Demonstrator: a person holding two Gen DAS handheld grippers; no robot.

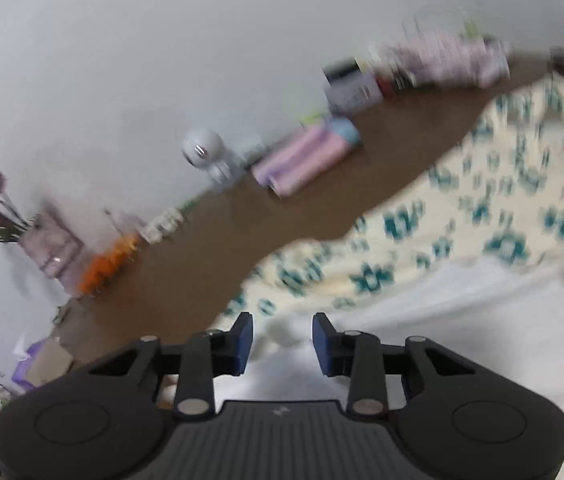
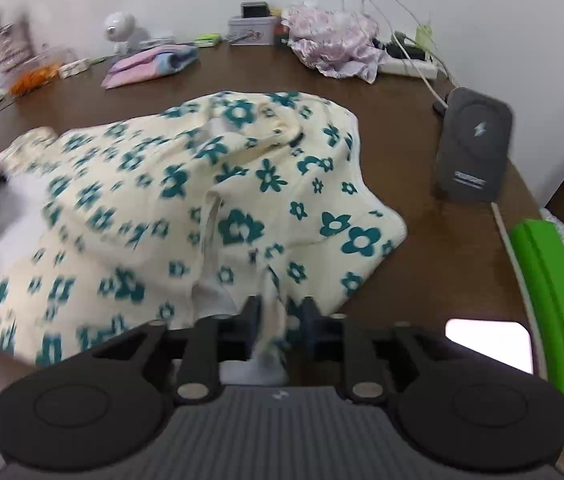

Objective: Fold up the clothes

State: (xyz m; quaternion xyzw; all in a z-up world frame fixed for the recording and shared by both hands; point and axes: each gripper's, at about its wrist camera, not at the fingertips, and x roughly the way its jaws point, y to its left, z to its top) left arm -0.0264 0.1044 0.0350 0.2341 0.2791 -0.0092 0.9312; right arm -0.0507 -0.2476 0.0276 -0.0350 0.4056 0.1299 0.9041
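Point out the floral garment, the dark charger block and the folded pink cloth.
floral garment (image 2: 186, 184), right wrist view, middle of the printed fabric
dark charger block (image 2: 474, 148), right wrist view, its front face
folded pink cloth (image 2: 142, 66), right wrist view, top fold

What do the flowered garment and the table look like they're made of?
Flowered garment: soft cloth, probably cotton knit, matte; it drapes in folds and bunches between the right tool's fingers. Table: brown wood or wood-look laminate, smooth with a faint sheen.
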